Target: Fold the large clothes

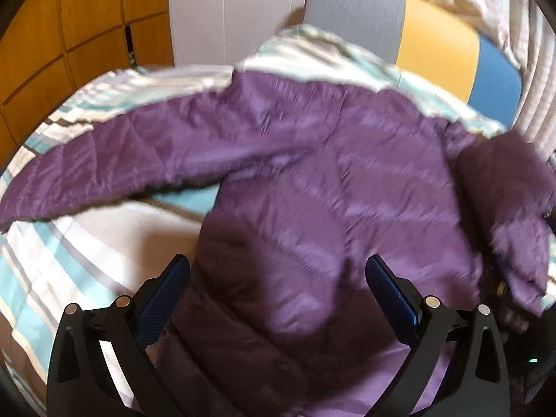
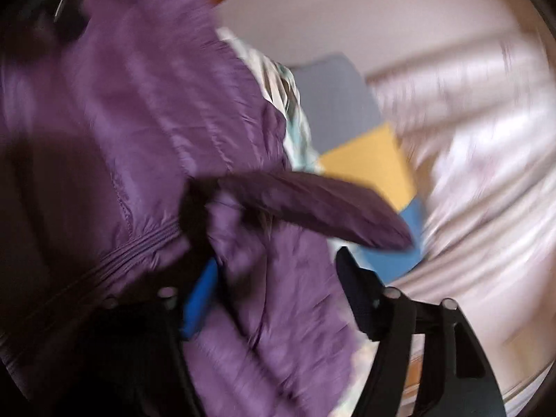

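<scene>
A purple quilted puffer jacket [image 1: 312,180] lies back-up on the striped bedspread [image 1: 69,253]. Its left sleeve [image 1: 114,166] stretches out to the left; the right sleeve [image 1: 507,208] is lifted and folded at the right edge. My left gripper [image 1: 278,271] is open, hovering over the jacket's lower body. In the blurred right wrist view, my right gripper [image 2: 274,260] has its jaws apart, with jacket fabric [image 2: 271,295] bunched between them and the sleeve end [image 2: 330,205] flopping across; whether it grips the fabric is unclear.
A headboard of grey [image 1: 354,10], yellow [image 1: 441,52] and blue [image 1: 497,87] panels stands behind the bed. A wooden wardrobe [image 1: 69,27] is at the left. Pale curtains [image 2: 479,139] hang at the right.
</scene>
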Motion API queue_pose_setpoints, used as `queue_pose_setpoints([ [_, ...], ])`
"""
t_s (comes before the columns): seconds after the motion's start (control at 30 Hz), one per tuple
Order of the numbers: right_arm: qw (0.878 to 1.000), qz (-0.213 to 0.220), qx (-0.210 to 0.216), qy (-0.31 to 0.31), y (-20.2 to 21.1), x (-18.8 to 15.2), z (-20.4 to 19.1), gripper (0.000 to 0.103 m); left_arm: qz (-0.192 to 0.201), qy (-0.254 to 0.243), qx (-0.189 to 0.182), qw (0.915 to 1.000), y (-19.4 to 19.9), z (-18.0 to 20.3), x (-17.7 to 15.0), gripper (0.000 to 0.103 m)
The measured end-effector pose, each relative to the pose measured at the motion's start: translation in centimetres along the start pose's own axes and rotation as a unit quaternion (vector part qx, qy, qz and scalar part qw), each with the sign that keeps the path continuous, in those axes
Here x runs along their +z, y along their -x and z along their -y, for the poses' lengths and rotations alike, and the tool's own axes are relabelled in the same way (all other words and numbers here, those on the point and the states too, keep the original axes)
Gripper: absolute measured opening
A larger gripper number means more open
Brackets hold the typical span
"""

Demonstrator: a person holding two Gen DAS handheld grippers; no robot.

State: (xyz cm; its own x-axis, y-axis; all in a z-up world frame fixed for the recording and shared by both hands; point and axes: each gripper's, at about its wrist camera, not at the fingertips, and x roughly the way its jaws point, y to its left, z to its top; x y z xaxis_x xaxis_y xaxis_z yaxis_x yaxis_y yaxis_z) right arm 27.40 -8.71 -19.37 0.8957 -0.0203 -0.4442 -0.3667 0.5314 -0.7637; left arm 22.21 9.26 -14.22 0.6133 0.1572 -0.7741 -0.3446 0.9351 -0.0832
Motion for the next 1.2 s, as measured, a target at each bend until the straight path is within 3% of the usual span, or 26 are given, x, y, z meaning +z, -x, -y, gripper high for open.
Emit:
queue_pose_setpoints([
  [0.03,0.998,-0.008,0.037,-0.058,0.1,-1.0,2.0,0.068,0.012,0.001,-0.011,0.9999,0.8,0.5,0.3,0.1],
  [0.13,0.979,-0.026,0.067,-0.193,0.0,-3.9,6.3,0.069,0.024,-0.014,-0.06,0.9978,2.2,3.5,0.7,0.1],
  [0.2,0.943,-0.042,0.07,-0.323,-0.8,-7.2,10.5,0.071,0.019,-0.045,-0.089,0.9949,2.4,6.1,0.5,0.1],
  [0.33,0.866,-0.099,0.042,-0.489,-3.2,-12.8,16.5,0.073,0.005,-0.138,-0.108,0.9845,1.4,13.2,-0.5,0.1],
  [0.4,0.841,-0.121,0.039,-0.526,-3.8,-14.6,17.0,0.075,-0.017,-0.187,-0.113,0.9757,-0.2,16.7,-1.1,0.1],
  [0.47,0.826,-0.136,0.053,-0.544,-4.9,-15.7,16.9,0.076,-0.027,-0.209,-0.102,0.9723,-1.4,18.7,-1.1,0.1],
  [0.5,0.823,-0.143,0.057,-0.547,-5.5,-15.8,17.1,0.077,-0.026,-0.213,-0.099,0.9717,-1.9,19.4,-1.0,0.1],
  [0.57,0.822,-0.149,0.055,-0.547,-5.7,-15.9,17.1,0.081,-0.01,-0.19,-0.081,0.9783,-2.9,19.4,0.5,0.1],
  [0.7,0.829,-0.152,0.054,-0.536,-5.5,-15.9,15.9,0.084,-0.016,-0.056,-0.072,0.9957,-4.6,14.3,2.7,0.1],
  [0.8,0.833,-0.147,0.053,-0.53,-4.1,-16.1,14.1,0.084,-0.019,0.005,-0.065,0.9977,-4.8,10.9,2.5,0.1],
  [0.9,0.84,-0.103,0.057,-0.529,-1.4,-15.5,12.9,0.083,0.018,0.024,-0.046,0.9985,-3.1,8.8,1.9,0.1],
  [0.93,0.843,-0.08,0.057,-0.529,-0.6,-15.3,13.3,0.08,0.039,0.029,-0.038,0.9981,-2.3,8.7,1.8,0.1],
  [1.0,0.852,-0.061,0.046,-0.517,-0.1,-14.8,13.9,0.057,0.082,0.046,-0.032,0.9951,-0.8,8.4,1.7,0.1],
  [1.07,0.848,-0.066,0.058,-0.522,-0.9,-14.5,15.0,0.048,0.11,0.043,-0.04,0.9922,-0.2,9.6,2.7,0.1],
  [1.13,0.843,-0.09,0.068,-0.526,-2.7,-14.4,15.8,0.04,0.096,0.007,-0.033,0.9948,-1.4,11.6,3.8,0.1],
  [1.2,0.846,-0.111,0.069,-0.516,-4.4,-14.2,15.8,0.035,0.067,-0.025,-0.018,0.9973,-3.5,13.3,4.7,0.098],
])
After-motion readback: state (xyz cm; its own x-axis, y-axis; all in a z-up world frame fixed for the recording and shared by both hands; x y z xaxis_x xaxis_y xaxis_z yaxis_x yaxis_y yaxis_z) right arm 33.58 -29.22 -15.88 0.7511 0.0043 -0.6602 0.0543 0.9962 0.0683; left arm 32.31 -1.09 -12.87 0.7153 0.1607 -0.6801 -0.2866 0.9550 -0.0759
